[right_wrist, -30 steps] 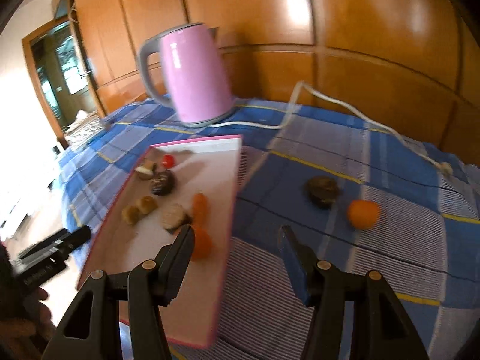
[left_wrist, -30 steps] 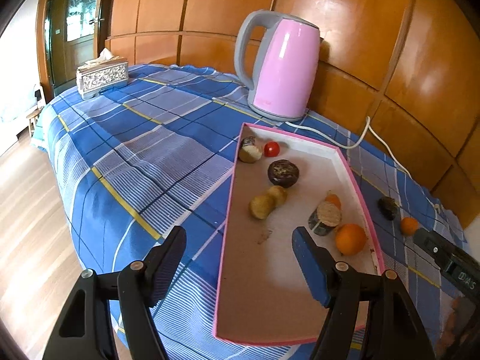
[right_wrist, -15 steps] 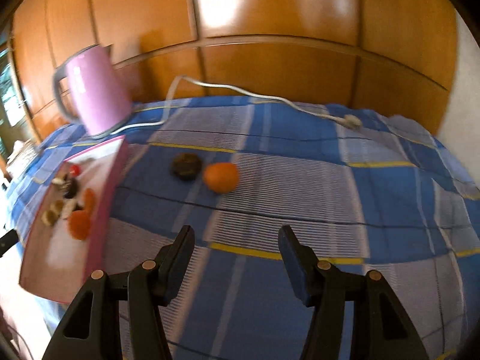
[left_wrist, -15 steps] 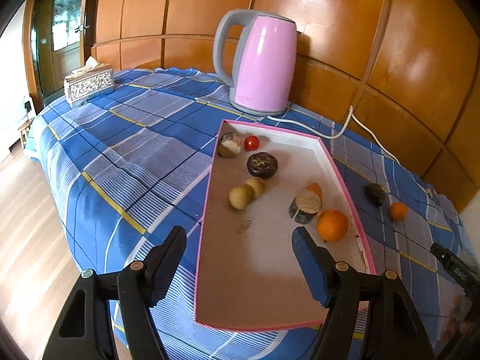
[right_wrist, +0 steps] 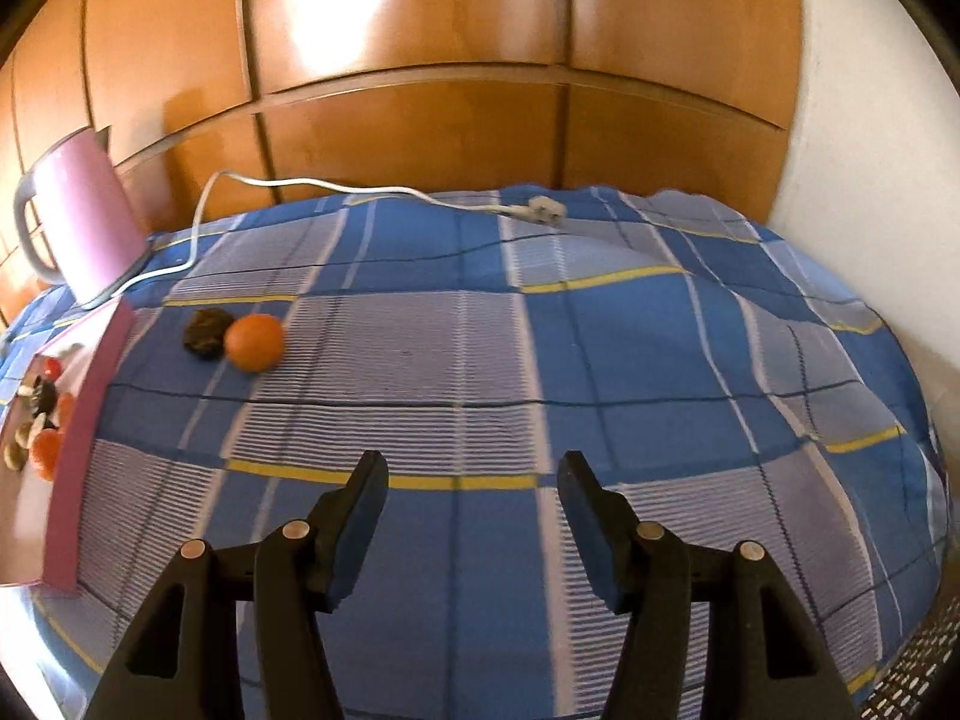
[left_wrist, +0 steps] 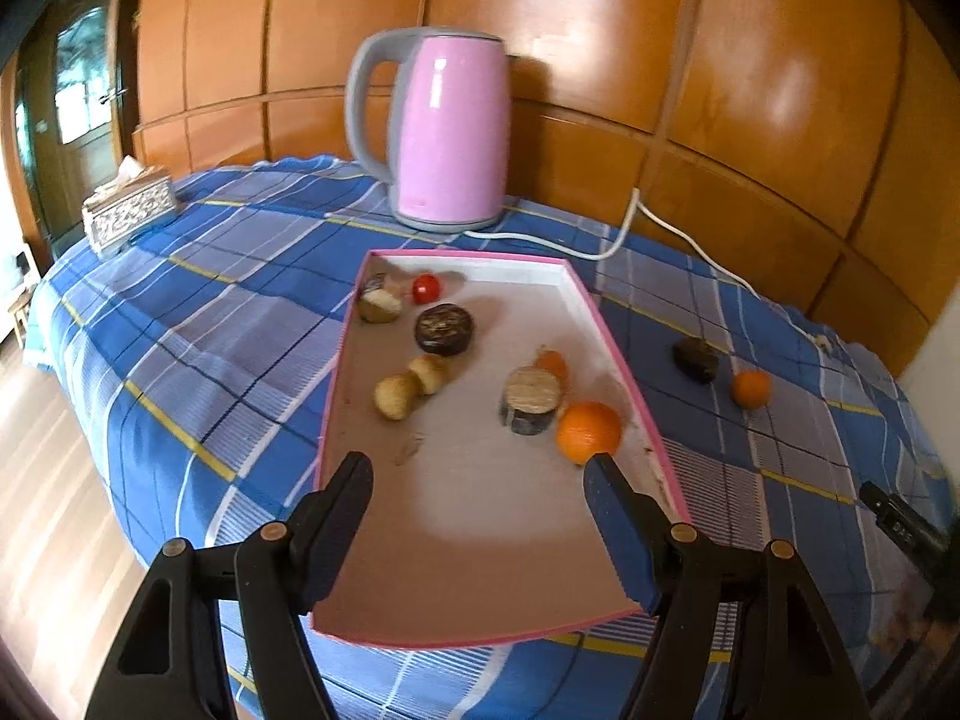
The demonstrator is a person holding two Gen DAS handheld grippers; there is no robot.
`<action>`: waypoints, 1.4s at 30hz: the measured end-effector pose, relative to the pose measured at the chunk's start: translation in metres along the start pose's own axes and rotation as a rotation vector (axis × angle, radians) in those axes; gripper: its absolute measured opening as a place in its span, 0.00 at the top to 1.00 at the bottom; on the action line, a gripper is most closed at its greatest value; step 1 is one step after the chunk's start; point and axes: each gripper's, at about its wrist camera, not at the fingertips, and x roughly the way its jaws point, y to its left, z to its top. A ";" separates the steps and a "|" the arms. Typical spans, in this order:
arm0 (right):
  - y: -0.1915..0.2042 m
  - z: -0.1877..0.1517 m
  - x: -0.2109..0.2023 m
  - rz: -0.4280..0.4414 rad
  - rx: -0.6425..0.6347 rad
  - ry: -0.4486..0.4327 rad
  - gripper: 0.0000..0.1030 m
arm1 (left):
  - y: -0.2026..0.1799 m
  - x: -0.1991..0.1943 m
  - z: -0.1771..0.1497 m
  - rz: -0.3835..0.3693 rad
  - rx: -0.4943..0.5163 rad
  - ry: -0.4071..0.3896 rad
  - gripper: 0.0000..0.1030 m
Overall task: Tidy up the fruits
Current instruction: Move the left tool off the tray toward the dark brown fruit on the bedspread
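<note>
Both grippers (left_wrist: 480, 468) (right_wrist: 471, 468) are gaping empty as two round fruits, a smooth orange (right_wrist: 254, 342) and a wrinkled dark one (right_wrist: 206, 330), are sitting right of the pink tray (right_wrist: 90, 414)

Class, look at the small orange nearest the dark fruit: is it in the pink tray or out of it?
Out. The small orange lies on the checked cloth beside the dark fruit, clear of the pink tray.

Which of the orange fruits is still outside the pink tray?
The small orange on the blue checked cloth, right of the tray, next to the dark fruit. The other orange ones lie inside the tray.
</note>
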 end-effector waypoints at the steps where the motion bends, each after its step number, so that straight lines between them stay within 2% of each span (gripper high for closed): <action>1: -0.004 -0.001 0.001 -0.007 0.006 0.000 0.42 | -0.003 0.000 0.000 -0.004 0.006 0.001 0.29; 23: -0.045 -0.020 0.015 -0.134 0.066 0.012 0.42 | -0.069 0.015 0.005 -0.105 0.153 0.062 0.29; 35: -0.053 -0.026 0.023 -0.164 0.058 0.006 0.42 | -0.109 0.044 0.041 -0.207 0.195 0.110 0.29; 38: -0.055 -0.026 0.024 -0.154 0.063 0.004 0.41 | -0.117 0.056 0.049 -0.231 0.200 0.135 0.30; 41: -0.057 -0.027 0.025 -0.147 0.073 0.002 0.39 | -0.128 0.067 0.055 -0.234 0.217 0.155 0.40; 42: -0.058 -0.027 0.025 -0.143 0.078 0.003 0.39 | -0.133 0.071 0.058 -0.240 0.230 0.156 0.40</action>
